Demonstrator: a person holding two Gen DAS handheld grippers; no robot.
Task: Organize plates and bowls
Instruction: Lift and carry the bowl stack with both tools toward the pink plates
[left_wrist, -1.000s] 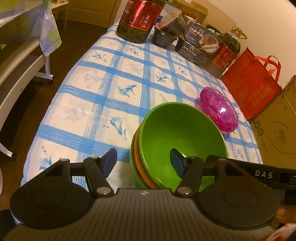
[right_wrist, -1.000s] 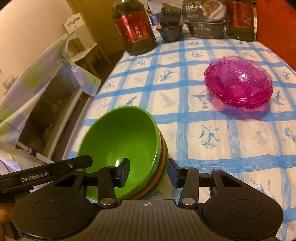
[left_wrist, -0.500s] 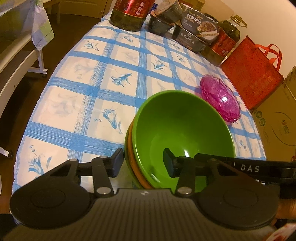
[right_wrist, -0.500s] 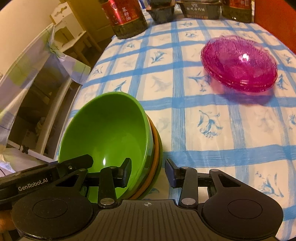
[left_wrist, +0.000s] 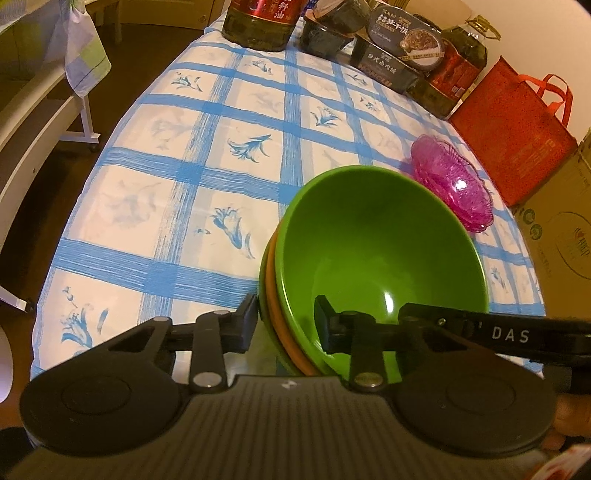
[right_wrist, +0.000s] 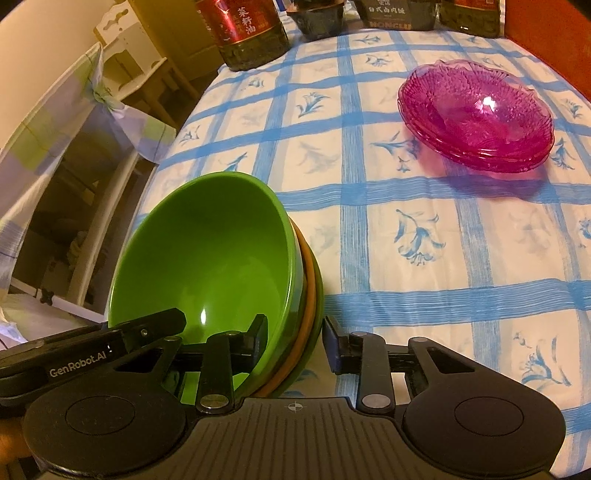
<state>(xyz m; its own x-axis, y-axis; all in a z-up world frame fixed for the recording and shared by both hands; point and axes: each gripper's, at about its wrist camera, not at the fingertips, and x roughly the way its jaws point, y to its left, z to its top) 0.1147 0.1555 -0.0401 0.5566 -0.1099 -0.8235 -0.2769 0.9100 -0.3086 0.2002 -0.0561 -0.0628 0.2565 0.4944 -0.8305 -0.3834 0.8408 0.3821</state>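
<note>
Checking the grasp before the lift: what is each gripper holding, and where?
Both straddle the bowl stack rim, left gripper, right gripper; jaws not closed, nothing held yet.

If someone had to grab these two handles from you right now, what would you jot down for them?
Left gripper: jaws straddle the near rim of the bowl stack, one inside, one outside; not clearly clamped.
Right gripper: same, straddling the opposite side of the rim, with a gap showing at the outer jaw.
The stack is a green bowl nested in an orange and another green one, tilted between the grippers over the checked tablecloth.
Pink glass dishes already sit stacked farther back.
Left: set the bowl stack down somewhere tidy, perhaps near the pink dishes.
</note>
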